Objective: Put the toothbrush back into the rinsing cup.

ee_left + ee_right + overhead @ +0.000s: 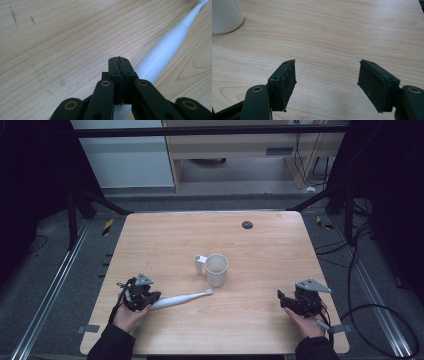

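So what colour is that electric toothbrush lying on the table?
White all over; the electric toothbrush shows best in the left gripper view.

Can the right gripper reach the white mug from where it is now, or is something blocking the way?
Probably yes. The right gripper is open, and only bare table lies between it and the white mug. The toothbrush lies on the mug's other side.

cup (217, 269) abt mid table (260, 320) | toothbrush (180, 299) lying in front-left of cup, head end near it | left gripper (152, 298) at brush's butt end | right gripper (283, 299) front-right, well apart
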`<state>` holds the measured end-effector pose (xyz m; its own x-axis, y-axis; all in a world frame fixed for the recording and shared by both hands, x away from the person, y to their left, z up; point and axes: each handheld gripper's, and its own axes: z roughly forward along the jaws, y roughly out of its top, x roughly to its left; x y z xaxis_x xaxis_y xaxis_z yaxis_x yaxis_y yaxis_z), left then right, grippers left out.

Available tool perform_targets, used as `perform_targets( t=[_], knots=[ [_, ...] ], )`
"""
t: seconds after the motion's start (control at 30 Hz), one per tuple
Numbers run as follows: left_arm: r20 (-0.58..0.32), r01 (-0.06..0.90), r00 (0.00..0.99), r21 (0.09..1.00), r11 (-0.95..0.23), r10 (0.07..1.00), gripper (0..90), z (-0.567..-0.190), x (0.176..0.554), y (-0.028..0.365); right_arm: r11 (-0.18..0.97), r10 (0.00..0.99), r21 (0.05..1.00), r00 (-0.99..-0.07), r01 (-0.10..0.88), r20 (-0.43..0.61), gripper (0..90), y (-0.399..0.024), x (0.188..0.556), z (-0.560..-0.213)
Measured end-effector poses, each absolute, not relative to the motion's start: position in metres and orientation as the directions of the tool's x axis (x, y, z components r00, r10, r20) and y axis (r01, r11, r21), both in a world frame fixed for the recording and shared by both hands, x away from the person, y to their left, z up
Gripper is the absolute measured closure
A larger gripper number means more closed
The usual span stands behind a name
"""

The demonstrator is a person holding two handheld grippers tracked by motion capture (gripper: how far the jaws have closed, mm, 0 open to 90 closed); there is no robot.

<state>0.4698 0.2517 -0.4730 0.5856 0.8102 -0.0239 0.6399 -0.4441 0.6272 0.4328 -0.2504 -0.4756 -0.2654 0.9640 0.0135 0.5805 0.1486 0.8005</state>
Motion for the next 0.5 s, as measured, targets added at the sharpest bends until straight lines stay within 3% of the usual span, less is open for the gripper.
perform_targets(
  t=[0.5],
  knots=[
    [-0.03, 0.643, 0.591, 0.621, -0.448, 0.806, 89.2, -0.4735, 0.4645, 0.2545, 0.146, 0.965, 0.799, -0.262, 0.583, 0.015, 30.2, -0.2509, 0.4323, -0.4751]
  ],
)
